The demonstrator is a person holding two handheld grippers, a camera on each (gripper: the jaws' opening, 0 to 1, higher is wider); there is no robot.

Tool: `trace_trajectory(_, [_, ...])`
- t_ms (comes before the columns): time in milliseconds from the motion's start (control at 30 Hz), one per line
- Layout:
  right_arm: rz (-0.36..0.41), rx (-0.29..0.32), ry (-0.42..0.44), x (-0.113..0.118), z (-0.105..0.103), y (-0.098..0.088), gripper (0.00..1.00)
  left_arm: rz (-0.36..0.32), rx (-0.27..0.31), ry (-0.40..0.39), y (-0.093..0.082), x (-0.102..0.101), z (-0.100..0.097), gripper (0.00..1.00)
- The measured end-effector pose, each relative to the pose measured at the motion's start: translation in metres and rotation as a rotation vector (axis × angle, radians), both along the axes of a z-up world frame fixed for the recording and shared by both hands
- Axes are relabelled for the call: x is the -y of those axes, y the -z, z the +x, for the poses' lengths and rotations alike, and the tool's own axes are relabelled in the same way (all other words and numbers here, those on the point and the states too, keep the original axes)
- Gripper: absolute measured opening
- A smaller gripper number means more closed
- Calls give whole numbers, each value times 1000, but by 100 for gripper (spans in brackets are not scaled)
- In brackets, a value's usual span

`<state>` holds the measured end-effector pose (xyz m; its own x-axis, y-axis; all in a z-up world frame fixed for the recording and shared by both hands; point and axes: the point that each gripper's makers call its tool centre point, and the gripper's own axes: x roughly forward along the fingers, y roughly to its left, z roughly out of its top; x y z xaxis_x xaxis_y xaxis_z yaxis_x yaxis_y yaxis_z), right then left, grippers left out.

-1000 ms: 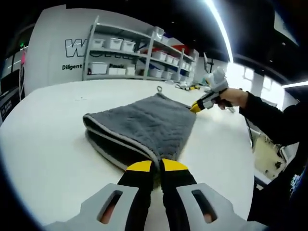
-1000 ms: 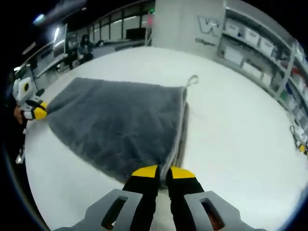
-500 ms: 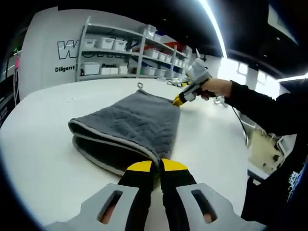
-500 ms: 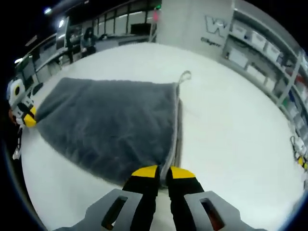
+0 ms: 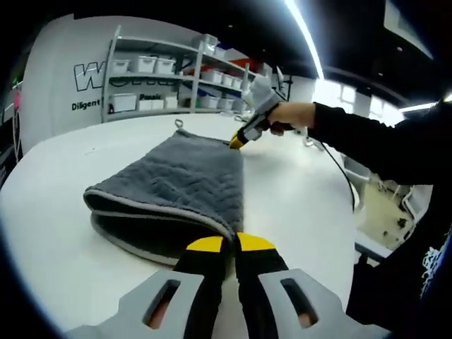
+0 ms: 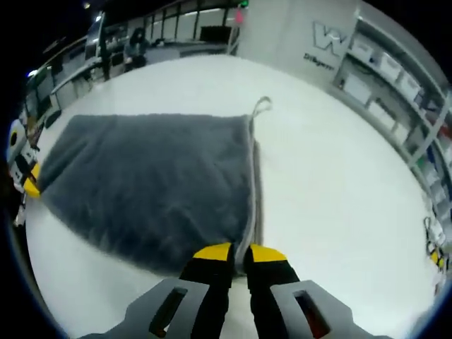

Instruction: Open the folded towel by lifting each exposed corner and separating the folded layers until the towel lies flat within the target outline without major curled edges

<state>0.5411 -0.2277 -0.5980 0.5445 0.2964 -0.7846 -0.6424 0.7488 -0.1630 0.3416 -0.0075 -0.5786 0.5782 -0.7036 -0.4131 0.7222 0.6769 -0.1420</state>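
A grey quilted towel [image 5: 176, 176] lies folded on the white table [image 5: 296, 191], its upper layer lifted off the lower one with a dark gap at the near-left side. My left gripper [image 5: 229, 244] is shut on the near corner of that upper layer. In the left gripper view, the right gripper [image 5: 237, 140], held by a hand in a dark sleeve, pinches the far corner. In the right gripper view the towel [image 6: 148, 176] spreads ahead. My right gripper [image 6: 239, 251] is shut on its pale-edged corner, and the left gripper [image 6: 30, 185] holds the corner at the far left. A hanging loop [image 6: 263, 104] sticks out at the far corner.
Shelves with white bins [image 5: 155, 78] line the wall behind the table. The table edge [image 5: 353, 240] drops off on the right, beside the person's dark clothes. More white tabletop [image 6: 339, 191] stretches to the right of the towel. Desks and a person [image 6: 134, 49] sit far back.
Both grippers have kept their hold on the corners. The upper layer has risen and the gap under it is wider. In the left gripper view, the right gripper has drifted left and up.
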Motion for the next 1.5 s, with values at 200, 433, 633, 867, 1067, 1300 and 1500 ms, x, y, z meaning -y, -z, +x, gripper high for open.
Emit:
trace_trajectory(200, [-16, -6, -27, -7, 9, 0, 4, -2, -2, 17, 0, 5, -6, 3])
trace_trajectory(433, [-56, -7, -67, -17, 25, 1, 4, -4, 3, 49, 0, 20, -13, 3])
trace_trajectory(633, [-88, -12, -97, -25, 34, 2, 4, 10, 9, 85, 2, 36, -19, 3])
trace_trajectory(867, [-106, -18, -118, -31, 41, 3, 4, 18, 15, 113, 2, 46, -22, 3])
trace_trajectory(1067, [-135, -20, -163, -41, 47, 3, 4, 45, 27, 155, 6, 58, -27, 3])
trace_trajectory(1300, [-142, -31, -190, -49, 56, 4, 4, 72, 46, 184, 7, 66, -27, 3])
trace_trajectory(1500, [-170, -37, -237, -57, 59, 5, 4, 113, 77, 211, 8, 76, -29, 3])
